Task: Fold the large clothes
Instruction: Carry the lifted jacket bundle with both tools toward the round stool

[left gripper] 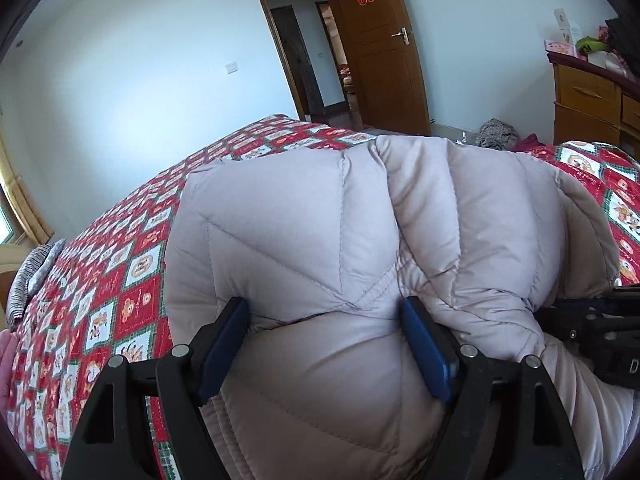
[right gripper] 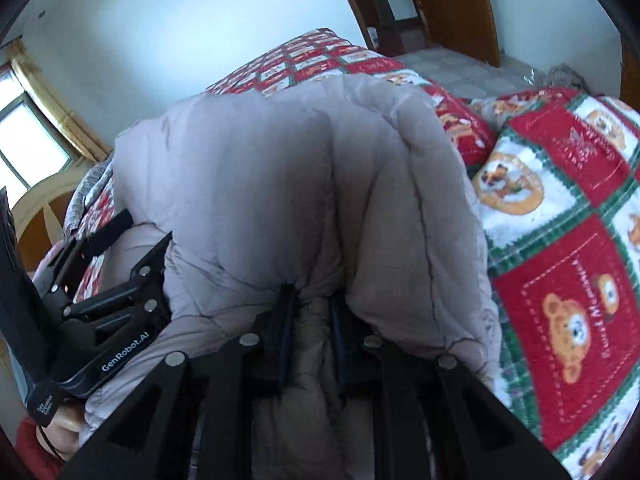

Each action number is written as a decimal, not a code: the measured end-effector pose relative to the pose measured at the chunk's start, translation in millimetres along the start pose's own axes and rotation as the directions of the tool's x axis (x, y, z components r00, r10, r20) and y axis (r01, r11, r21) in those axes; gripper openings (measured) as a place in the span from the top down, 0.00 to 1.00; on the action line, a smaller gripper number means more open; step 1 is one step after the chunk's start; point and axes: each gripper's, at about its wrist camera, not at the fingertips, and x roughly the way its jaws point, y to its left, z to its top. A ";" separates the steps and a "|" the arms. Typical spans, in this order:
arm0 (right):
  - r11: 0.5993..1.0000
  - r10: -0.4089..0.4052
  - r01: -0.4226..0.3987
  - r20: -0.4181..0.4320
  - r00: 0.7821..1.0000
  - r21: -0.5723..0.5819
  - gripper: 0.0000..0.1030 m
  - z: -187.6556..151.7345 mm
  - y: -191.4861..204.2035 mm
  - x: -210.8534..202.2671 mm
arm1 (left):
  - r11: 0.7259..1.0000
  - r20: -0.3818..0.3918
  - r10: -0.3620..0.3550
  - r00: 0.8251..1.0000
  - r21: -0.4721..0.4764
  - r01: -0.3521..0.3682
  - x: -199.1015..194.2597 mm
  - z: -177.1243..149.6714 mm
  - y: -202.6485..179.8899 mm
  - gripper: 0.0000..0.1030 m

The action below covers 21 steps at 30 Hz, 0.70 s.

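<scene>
A pale pink-grey quilted down jacket [left gripper: 320, 240] lies bunched on the bed, folded over on itself. My left gripper [left gripper: 326, 312] is wide open, its blue pads [left gripper: 224, 340] on either side of a puffy fold, pressing against the jacket. The jacket also fills the right wrist view [right gripper: 280, 168]. My right gripper [right gripper: 310, 300] is shut on a pinched fold of the jacket's edge. The left gripper's black body shows at the left of the right wrist view [right gripper: 100, 320], and the right gripper shows at the right edge of the left wrist view [left gripper: 596, 332].
The bed carries a red, green and white bear-patterned quilt [left gripper: 100, 300] [right gripper: 560, 280]. A striped pillow [left gripper: 32, 280] lies at the left. A wooden door [left gripper: 376, 48] stands open beyond the bed. A wooden dresser [left gripper: 592, 100] stands at the right.
</scene>
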 end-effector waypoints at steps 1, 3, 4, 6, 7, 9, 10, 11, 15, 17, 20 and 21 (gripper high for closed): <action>1.000 0.007 -0.007 0.000 1.000 0.003 0.84 -1.6 -0.3 -2.7 | 1.000 0.003 0.009 1.000 0.006 -0.009 -1.7 -0.6 -1.2 0.23; 0.999 0.027 -0.027 -0.004 1.000 0.026 0.84 -7.1 -0.8 -12.9 | 1.000 0.006 0.014 1.000 0.019 -0.014 -7.8 -2.4 -1.9 0.23; 0.999 0.035 -0.035 -0.006 0.999 0.035 0.84 -9.7 -1.3 -16.7 | 1.000 0.006 0.000 1.000 0.019 0.000 -11.1 -3.2 0.0 0.23; 0.998 0.046 -0.046 -0.005 0.999 0.047 0.83 -13.9 -2.0 -24.0 | 0.996 0.009 -0.091 0.996 -0.007 0.092 -25.0 -7.2 14.3 0.23; 0.997 0.060 -0.060 0.002 0.998 0.048 0.81 -16.4 -3.0 -29.8 | 0.989 0.016 -0.141 0.990 -0.038 0.141 -33.3 -9.5 24.7 0.22; 0.995 0.082 -0.082 0.005 0.997 0.050 0.77 -15.6 -6.4 -37.7 | 0.965 0.042 -0.215 0.976 -0.143 0.219 -50.0 -16.5 52.5 0.21; 0.993 0.098 -0.098 0.003 0.995 0.063 0.73 -13.4 -8.9 -43.2 | 0.955 0.040 -0.217 0.975 -0.199 0.220 -55.5 -20.2 65.6 0.15; 0.991 0.111 -0.111 0.001 0.994 0.078 0.67 -11.5 -10.6 -48.2 | 0.943 0.035 -0.223 0.974 -0.247 0.224 -59.6 -24.5 77.8 0.12; 0.979 0.167 -0.177 0.098 0.981 0.101 0.19 -3.8 -17.4 -89.5 | 0.881 0.037 -0.288 0.957 -0.380 0.280 -64.6 -42.8 119.1 0.12; 0.985 0.152 -0.164 0.173 0.973 0.056 0.03 -0.6 -14.9 -110.6 | 0.833 0.049 -0.351 0.935 -0.440 0.336 -59.0 -49.7 135.0 0.12; 0.993 0.115 -0.112 0.176 0.978 -0.025 0.01 8.7 -4.6 -110.6 | 0.741 0.102 -0.454 0.885 -0.508 0.439 -45.5 -55.7 138.7 0.12; 0.995 0.089 -0.082 0.144 0.985 -0.053 0.01 12.2 -1.3 -99.8 | 0.697 0.101 -0.506 0.856 -0.537 0.476 -36.3 -59.1 135.8 0.12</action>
